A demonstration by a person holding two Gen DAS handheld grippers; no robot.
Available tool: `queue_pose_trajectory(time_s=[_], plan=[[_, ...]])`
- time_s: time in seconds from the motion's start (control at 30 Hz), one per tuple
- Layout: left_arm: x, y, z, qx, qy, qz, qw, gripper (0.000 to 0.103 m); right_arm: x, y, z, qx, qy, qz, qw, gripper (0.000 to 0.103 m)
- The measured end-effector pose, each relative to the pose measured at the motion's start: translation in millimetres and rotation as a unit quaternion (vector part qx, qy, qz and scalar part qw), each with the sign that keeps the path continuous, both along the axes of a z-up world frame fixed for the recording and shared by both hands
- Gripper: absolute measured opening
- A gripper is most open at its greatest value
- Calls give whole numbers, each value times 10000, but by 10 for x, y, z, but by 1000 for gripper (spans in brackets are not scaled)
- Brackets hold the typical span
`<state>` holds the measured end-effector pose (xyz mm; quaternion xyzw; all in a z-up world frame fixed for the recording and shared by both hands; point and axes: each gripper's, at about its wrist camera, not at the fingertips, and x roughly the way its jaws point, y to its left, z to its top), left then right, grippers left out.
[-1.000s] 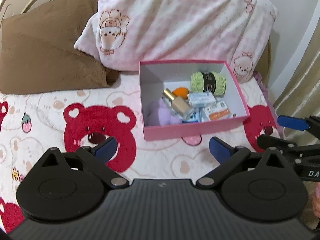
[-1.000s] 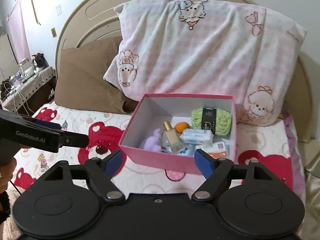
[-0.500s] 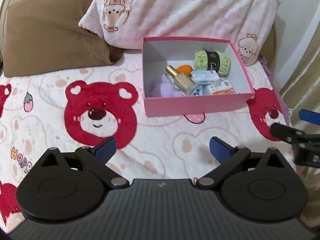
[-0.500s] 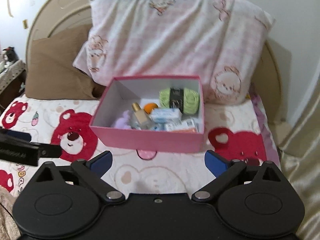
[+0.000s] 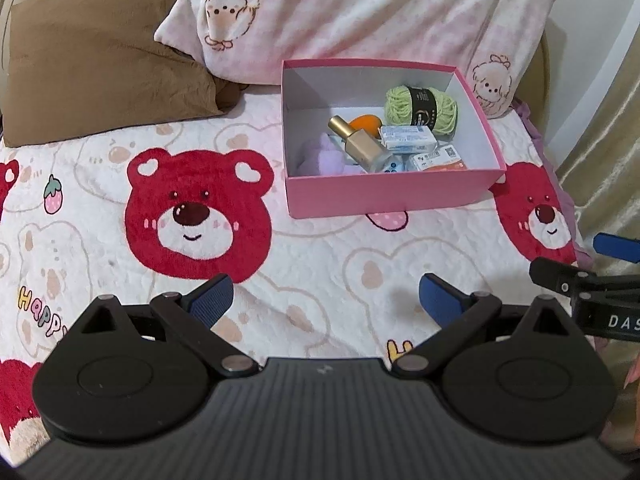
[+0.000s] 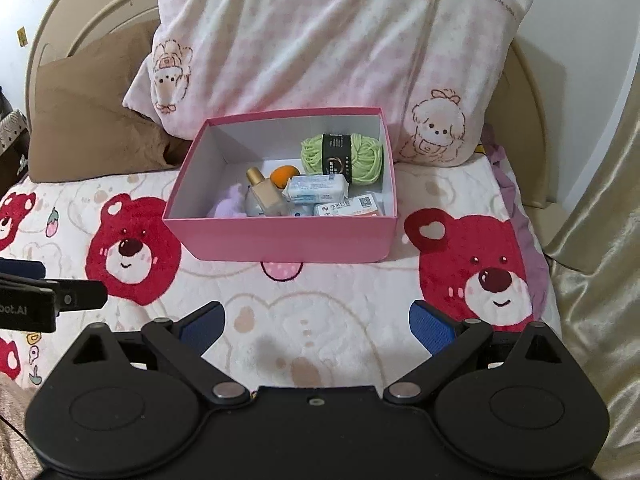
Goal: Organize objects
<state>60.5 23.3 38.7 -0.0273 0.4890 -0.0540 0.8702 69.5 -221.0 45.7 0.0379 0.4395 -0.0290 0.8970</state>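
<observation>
So the pink box [image 6: 280, 240] sits on the bear-print blanket [image 6: 340, 320] just in front of the pink pillow [image 6: 320, 40]. Inside: green yarn skein [image 6: 342, 158], gold-capped bottle [image 6: 266, 194], an orange ball [image 6: 284, 174], two tissue packs [image 6: 318, 188], something purple and fluffy [image 6: 230, 206]. Left gripper [image 5: 324, 300] and right gripper [image 6: 316, 324] both spread wide, nothing between them; the right one's jaws were just opening.

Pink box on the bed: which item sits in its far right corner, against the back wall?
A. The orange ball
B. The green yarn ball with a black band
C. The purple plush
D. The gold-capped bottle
B. In the right wrist view the green yarn ball lies in the far right corner of the pink box, while the gold-capped bottle, orange ball and purple plush lie nearer the middle and front.
</observation>
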Motion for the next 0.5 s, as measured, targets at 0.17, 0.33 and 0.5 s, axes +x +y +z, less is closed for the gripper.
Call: queue_pose_trajectory(time_s=[0.17, 0.33, 0.5], plan=[[-15, 16, -66, 47, 67, -28, 10000, 101, 7, 33, -14, -63, 22, 15, 10000, 100], [-22, 59, -120, 45, 138, 49, 9999, 101, 11, 58, -33, -224, 89, -35, 9997, 100], [-19, 81, -152, 136, 187, 102, 9997, 101, 16, 64, -62, -413, 140, -156, 9989, 100]])
